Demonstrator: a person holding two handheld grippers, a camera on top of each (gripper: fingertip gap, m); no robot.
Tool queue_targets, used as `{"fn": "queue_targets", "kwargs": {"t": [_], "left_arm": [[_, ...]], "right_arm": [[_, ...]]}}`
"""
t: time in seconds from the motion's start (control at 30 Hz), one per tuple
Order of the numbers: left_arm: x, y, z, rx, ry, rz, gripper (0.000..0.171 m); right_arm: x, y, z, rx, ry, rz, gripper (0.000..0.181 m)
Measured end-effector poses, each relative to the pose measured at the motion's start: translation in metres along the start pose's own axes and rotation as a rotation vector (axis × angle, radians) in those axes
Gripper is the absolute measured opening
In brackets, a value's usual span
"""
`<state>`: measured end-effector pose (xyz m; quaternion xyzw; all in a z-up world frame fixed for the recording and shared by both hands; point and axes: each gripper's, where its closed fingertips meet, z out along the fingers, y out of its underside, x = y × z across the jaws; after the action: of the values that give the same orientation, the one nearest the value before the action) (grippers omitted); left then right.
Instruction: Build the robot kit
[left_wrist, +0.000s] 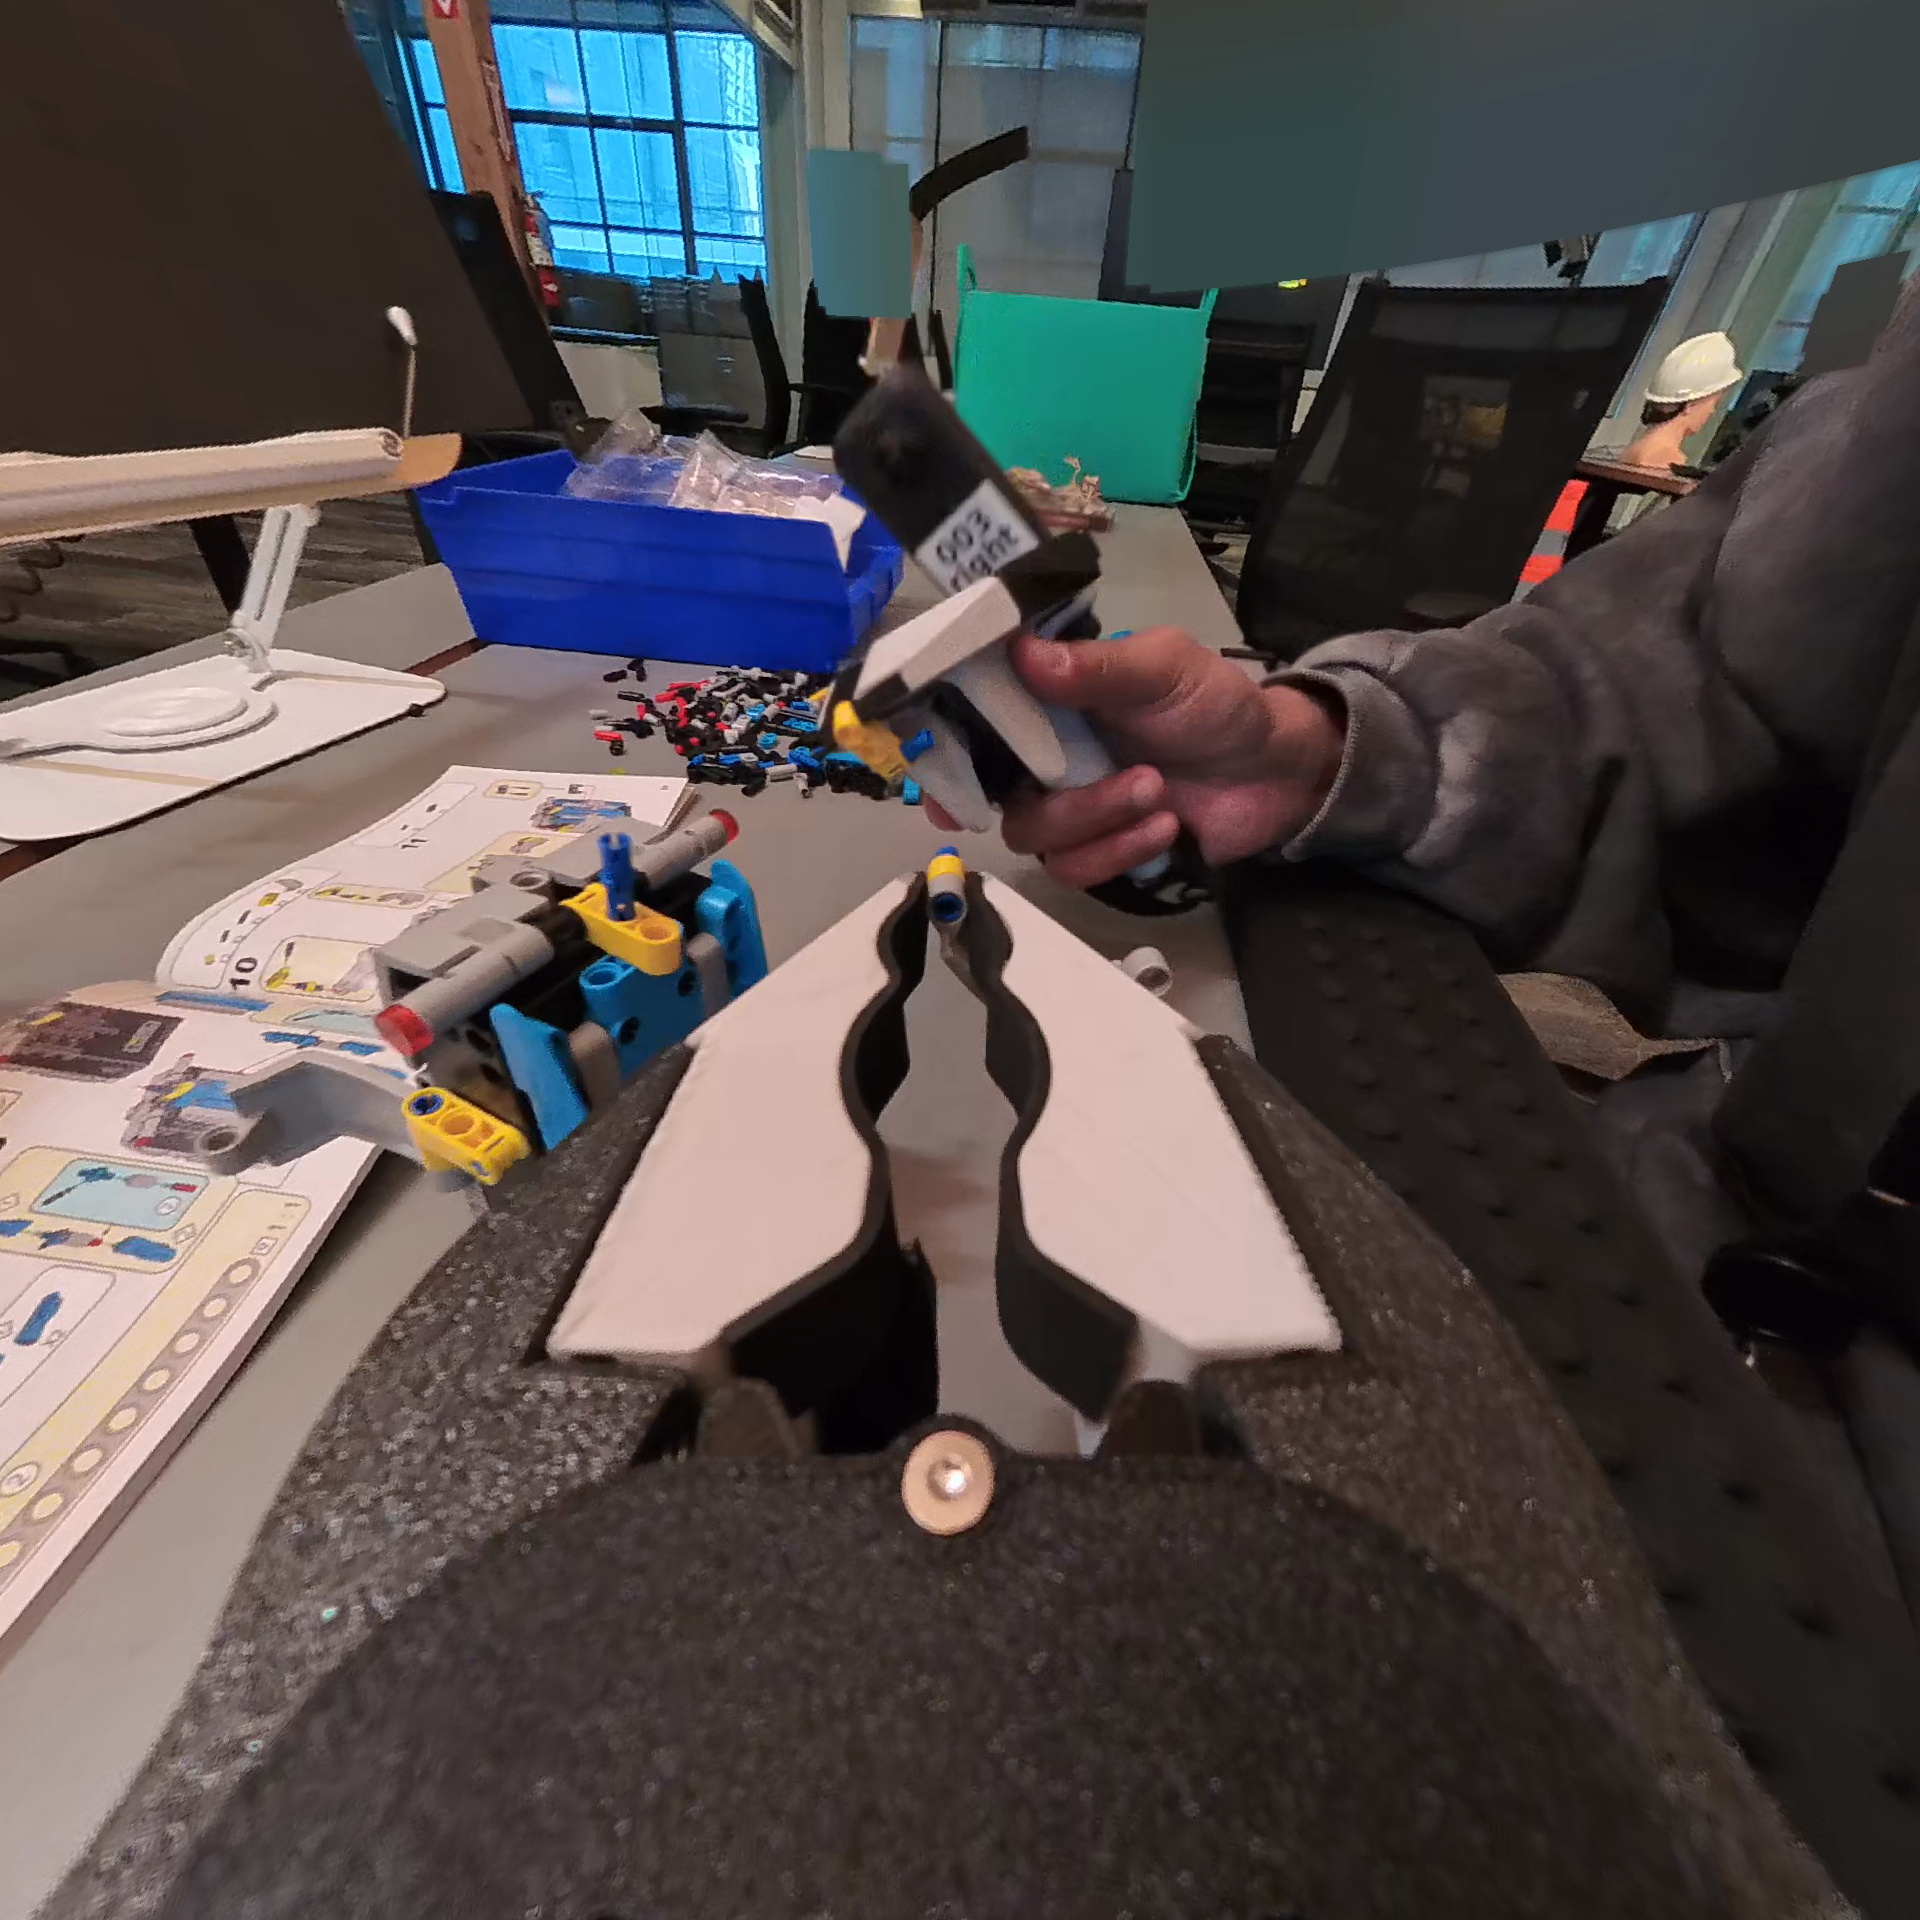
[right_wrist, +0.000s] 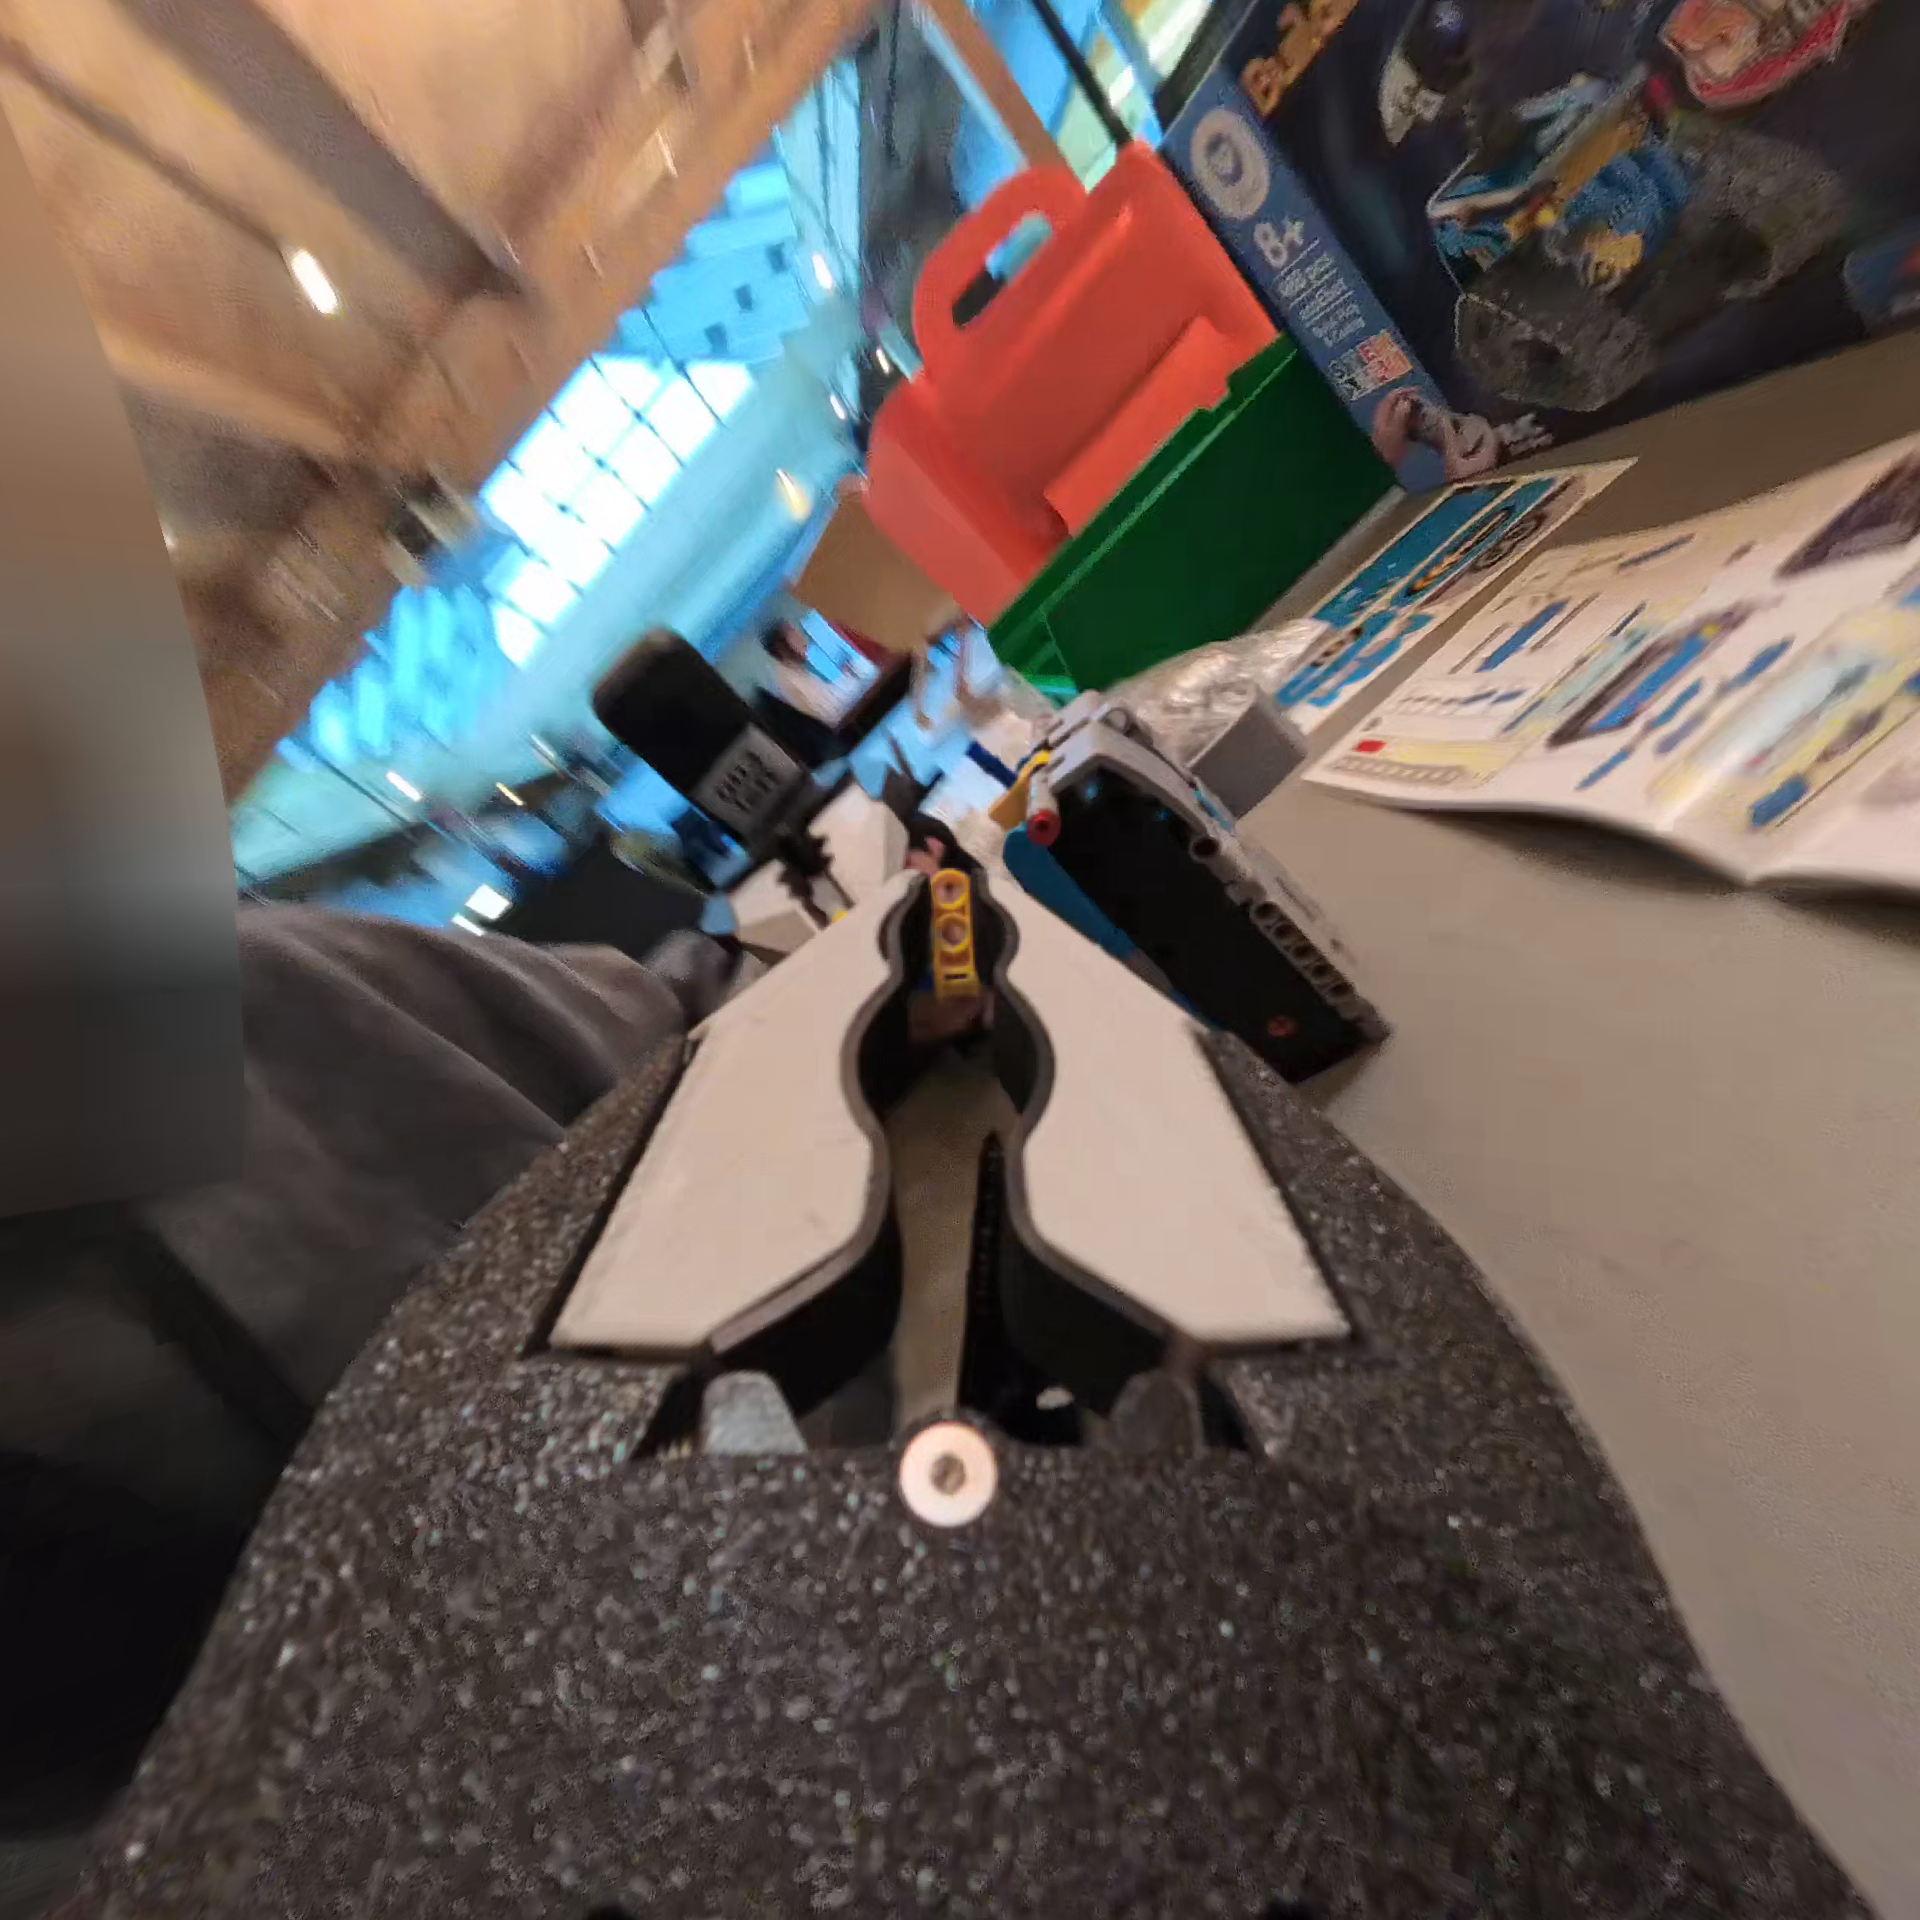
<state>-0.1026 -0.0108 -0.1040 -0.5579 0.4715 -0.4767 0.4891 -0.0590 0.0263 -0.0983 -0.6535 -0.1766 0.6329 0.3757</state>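
My left gripper (left_wrist: 945, 883) is shut on a small grey, blue and yellow pin piece (left_wrist: 944, 881) and holds it above the grey table. To its left stands a partly built brick model (left_wrist: 561, 987) in grey, blue, black and yellow, resting on an open instruction booklet (left_wrist: 156, 1164). My right gripper (right_wrist: 951, 914) is shut on a short yellow beam with holes (right_wrist: 951, 935). It also shows in the left wrist view (left_wrist: 873, 727), held in a hand above a pile of small loose pieces (left_wrist: 748, 727). The model (right_wrist: 1174, 894) lies just right of the right gripper's tips.
A blue bin (left_wrist: 655, 561) with plastic bags stands behind the loose pieces. A white lamp base (left_wrist: 187, 717) sits at the far left. A green and orange box (right_wrist: 1091, 468), the set's carton (right_wrist: 1558, 208) and the booklet (right_wrist: 1662, 707) lie to the right. The grippers' ends are close to 6 cm from one another.
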Motion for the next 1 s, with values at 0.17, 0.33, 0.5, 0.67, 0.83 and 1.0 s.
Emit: {"fn": "queue_targets", "kwargs": {"t": [0.17,0.33,0.5,0.67,0.83,1.0], "left_arm": [[-0.006,-0.001,-0.001,0.006,-0.024,-0.028,0.007],[-0.014,0.008,0.001,-0.034,-0.048,-0.076,0.006],[-0.007,-0.005,-0.002,0.031,-0.027,-0.049,0.006],[-0.005,-0.017,-0.003,0.088,-0.058,-0.015,0.006],[-0.009,-0.022,-0.008,0.118,-0.076,-0.014,0.006],[-0.008,-0.025,-0.01,0.131,-0.077,-0.012,0.006]], "right_arm": [[0.004,-0.026,-0.015,0.13,-0.135,0.157,0.007],[0.003,-0.021,-0.01,0.106,-0.148,0.173,0.007],[0.002,-0.01,0.001,0.051,-0.134,0.151,0.007],[-0.032,0.006,0.036,0.011,-0.205,0.087,0.007],[-0.04,0.012,0.045,0.036,-0.233,0.122,0.007],[-0.036,0.012,0.045,0.043,-0.202,0.098,0.007]]}}
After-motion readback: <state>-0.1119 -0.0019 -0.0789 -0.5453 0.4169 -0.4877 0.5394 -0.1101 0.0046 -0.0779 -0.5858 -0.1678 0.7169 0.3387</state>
